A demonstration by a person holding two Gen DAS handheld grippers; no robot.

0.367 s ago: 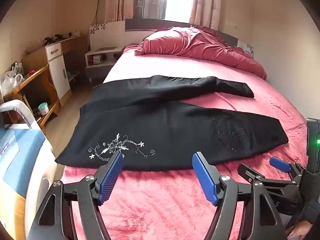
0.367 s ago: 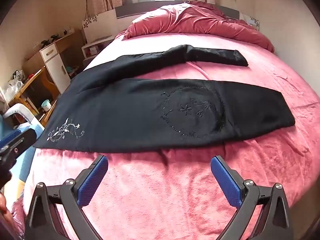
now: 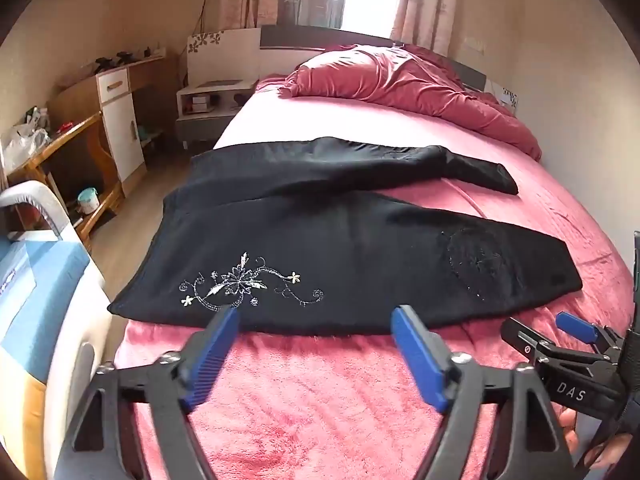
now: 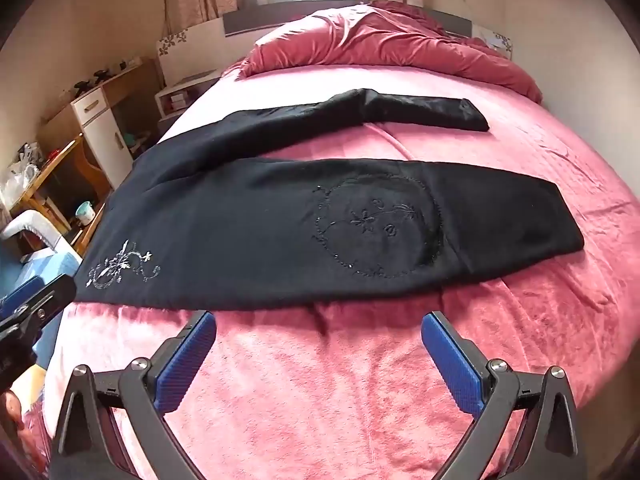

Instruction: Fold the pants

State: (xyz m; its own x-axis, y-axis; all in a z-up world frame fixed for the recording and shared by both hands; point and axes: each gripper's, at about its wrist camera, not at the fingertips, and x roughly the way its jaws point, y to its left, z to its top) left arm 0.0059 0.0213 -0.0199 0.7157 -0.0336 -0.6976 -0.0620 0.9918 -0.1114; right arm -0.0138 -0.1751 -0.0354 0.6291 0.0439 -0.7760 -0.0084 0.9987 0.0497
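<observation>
Jaws of left gripper (image 3: 314, 316) and right gripper (image 4: 319, 322) gape wide, empty.

Bare pink bed (image 4: 320, 380) strip btwn hand-held grippers & black pants (image 4: 280, 232) is open; heaped quilt (image 4: 380, 44) blocks far end.

Black pants (image 3: 340, 248) lie flat across the pink bed (image 3: 320, 400), legs spread apart, white floral embroidery (image 3: 244, 284) near the waist.

Black pants (image 4: 280, 220) with white floral embroidery (image 3: 240, 284), pink bedspread (image 4: 320, 380)
</observation>
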